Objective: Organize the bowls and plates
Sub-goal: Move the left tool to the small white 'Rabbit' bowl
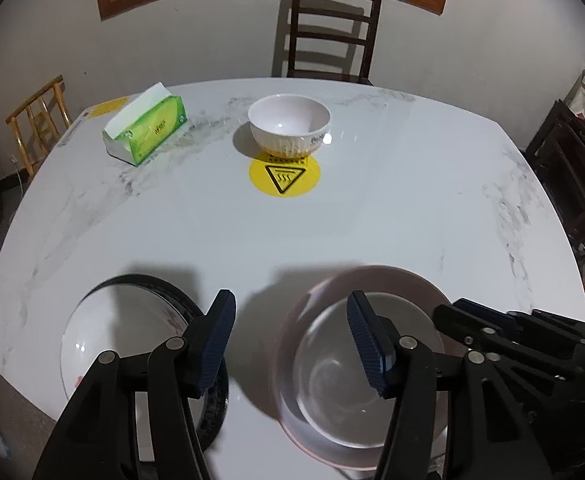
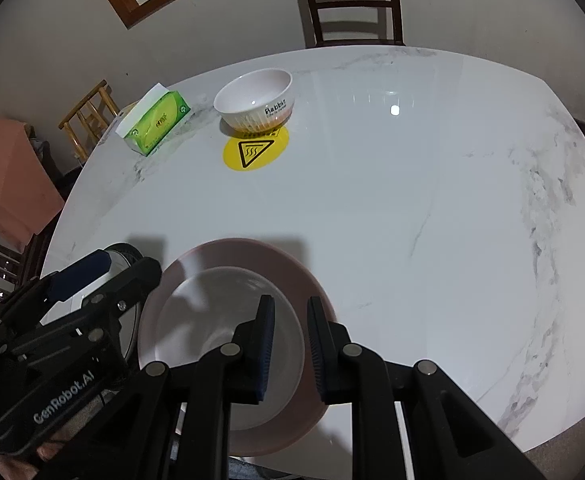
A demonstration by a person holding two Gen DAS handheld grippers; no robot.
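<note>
A white bowl [image 2: 228, 344] is seated in the pink plate [image 2: 292, 276] at the worktop [image 2: 392, 208] near edge, its rim clamped by the nearly closed right gripper [image 2: 290, 344] jaws, while the left gripper [image 1: 288, 340] jaws are held half open, empty, above the plate.

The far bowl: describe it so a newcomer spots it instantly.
On the white marble table, look to the far side, near the dark wooden chair. The bowl stands upright on the edge of a yellow warning sticker, right of a green tissue box; it alone has printed lettering.
</note>
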